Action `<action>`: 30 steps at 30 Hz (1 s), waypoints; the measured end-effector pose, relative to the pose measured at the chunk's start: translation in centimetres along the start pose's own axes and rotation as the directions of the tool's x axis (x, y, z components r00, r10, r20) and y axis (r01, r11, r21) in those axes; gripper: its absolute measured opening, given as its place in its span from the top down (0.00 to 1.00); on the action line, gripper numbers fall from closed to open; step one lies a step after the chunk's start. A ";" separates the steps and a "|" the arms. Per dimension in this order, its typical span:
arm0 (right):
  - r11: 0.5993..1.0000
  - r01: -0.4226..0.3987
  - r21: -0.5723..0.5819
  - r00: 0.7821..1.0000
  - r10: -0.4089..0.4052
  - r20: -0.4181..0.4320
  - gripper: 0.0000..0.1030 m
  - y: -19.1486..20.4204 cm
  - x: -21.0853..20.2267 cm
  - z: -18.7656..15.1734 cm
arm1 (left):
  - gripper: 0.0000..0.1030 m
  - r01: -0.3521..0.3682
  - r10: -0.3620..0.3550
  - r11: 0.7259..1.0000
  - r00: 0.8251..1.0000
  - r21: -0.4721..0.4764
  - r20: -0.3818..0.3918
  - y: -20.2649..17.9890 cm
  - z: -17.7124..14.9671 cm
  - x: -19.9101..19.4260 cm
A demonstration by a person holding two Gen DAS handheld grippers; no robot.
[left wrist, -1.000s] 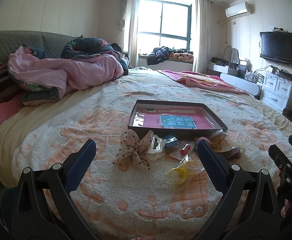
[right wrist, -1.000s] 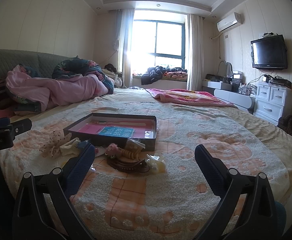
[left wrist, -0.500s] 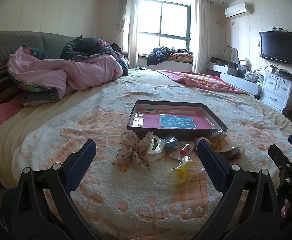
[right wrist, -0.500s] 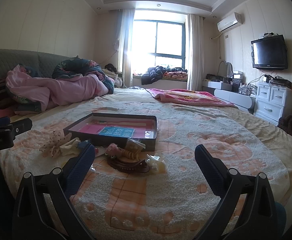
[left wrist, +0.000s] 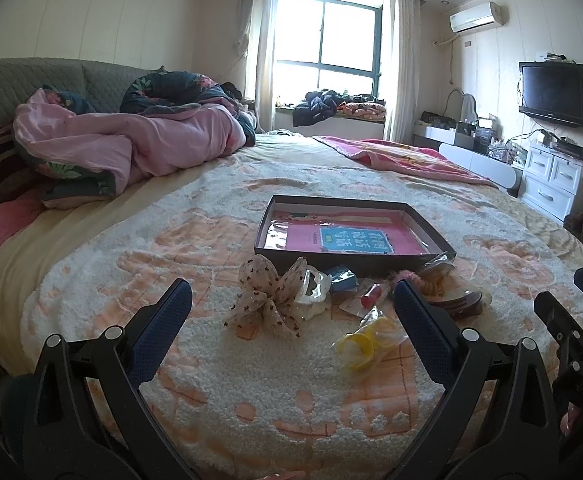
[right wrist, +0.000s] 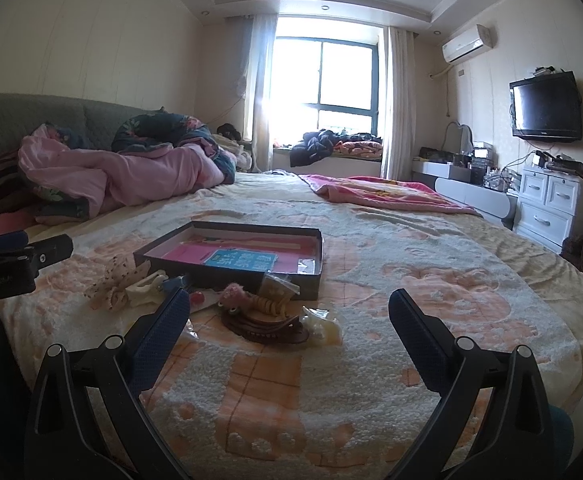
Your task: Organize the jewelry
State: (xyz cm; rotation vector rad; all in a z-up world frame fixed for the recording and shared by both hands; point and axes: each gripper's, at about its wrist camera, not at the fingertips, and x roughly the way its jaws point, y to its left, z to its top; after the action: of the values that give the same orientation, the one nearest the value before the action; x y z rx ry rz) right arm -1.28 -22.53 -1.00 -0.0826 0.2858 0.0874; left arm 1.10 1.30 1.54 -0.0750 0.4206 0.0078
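Note:
A shallow dark box (left wrist: 431, 240) with a pink lining and a blue card lies open on the bed; it also shows in the right wrist view (right wrist: 319, 256). In front of it lie loose accessories: a spotted bow (left wrist: 269, 300), a white clip (left wrist: 311, 286), a yellow piece in a clear bag (left wrist: 361, 346), a brown hair claw (right wrist: 265, 326) and a pink fuzzy piece (right wrist: 233, 292). My left gripper (left wrist: 291, 320) is open and empty, just short of the bow. My right gripper (right wrist: 289, 320) is open and empty, just short of the claw.
The bed has a white and orange cover (left wrist: 251, 380). A pink duvet (left wrist: 131, 148) is heaped at the back left and a pink blanket (left wrist: 403, 160) lies at the back right. White drawers (left wrist: 555, 180) and a wall television (left wrist: 551, 94) stand at the right.

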 end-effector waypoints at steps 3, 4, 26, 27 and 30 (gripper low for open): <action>1.000 -0.012 -0.002 1.000 0.012 -0.016 0.06 0.3 0.5 0.0 | 0.10 0.000 0.000 1.000 1.000 -0.010 -0.013 0.9 0.4 0.5; 1.000 -0.018 -0.001 1.000 0.018 -0.021 0.06 0.0 0.4 -0.1 | 0.10 -0.002 0.002 1.000 1.000 -0.012 -0.017 1.2 0.6 0.7; 0.987 -0.148 -0.066 0.982 0.138 -0.129 0.06 3.4 5.8 1.3 | 0.10 -0.063 0.055 0.995 0.993 -0.075 -0.107 3.7 -2.2 3.9; 0.988 -0.145 -0.062 0.982 0.135 -0.133 0.06 3.4 6.2 1.4 | 0.10 -0.064 0.054 0.995 0.992 -0.081 -0.113 4.0 -2.2 4.2; 0.989 -0.133 -0.061 0.982 0.123 -0.145 0.06 3.3 7.7 1.9 | 0.10 -0.044 0.033 0.994 0.992 -0.095 -0.123 4.6 -1.9 5.1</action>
State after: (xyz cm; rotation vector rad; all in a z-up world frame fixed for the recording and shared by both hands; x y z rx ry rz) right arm 6.29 -18.52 -1.61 -0.1409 0.4289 0.2204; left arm 4.87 5.72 -2.59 -0.1643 0.5428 0.0621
